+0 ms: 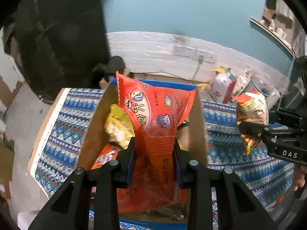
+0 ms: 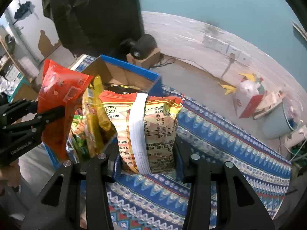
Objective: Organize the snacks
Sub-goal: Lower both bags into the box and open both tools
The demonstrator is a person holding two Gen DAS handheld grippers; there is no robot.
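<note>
My left gripper (image 1: 154,145) is shut on a red-orange snack bag (image 1: 153,115), held upright over an open cardboard box (image 1: 96,126) with a blue rim. In the box lie a yellow packet (image 1: 118,124) and an orange packet (image 1: 103,157). My right gripper (image 2: 146,149) is shut on an orange and cream snack bag (image 2: 153,122) with a white strip down its back, held above the patterned cloth beside the box (image 2: 130,72). In the right wrist view the left gripper (image 2: 46,113) shows at the left edge with the red bag (image 2: 59,95). The right gripper (image 1: 255,132) with its bag (image 1: 251,113) shows in the left wrist view.
A blue patterned cloth (image 1: 63,126) covers the table under the box. A gold packet (image 2: 96,111) and a green packet (image 2: 78,134) stand in the box. On the floor beyond are a white and red bag (image 2: 249,97), a pale blue bin (image 2: 278,122) and a small black device on a carton (image 2: 144,46).
</note>
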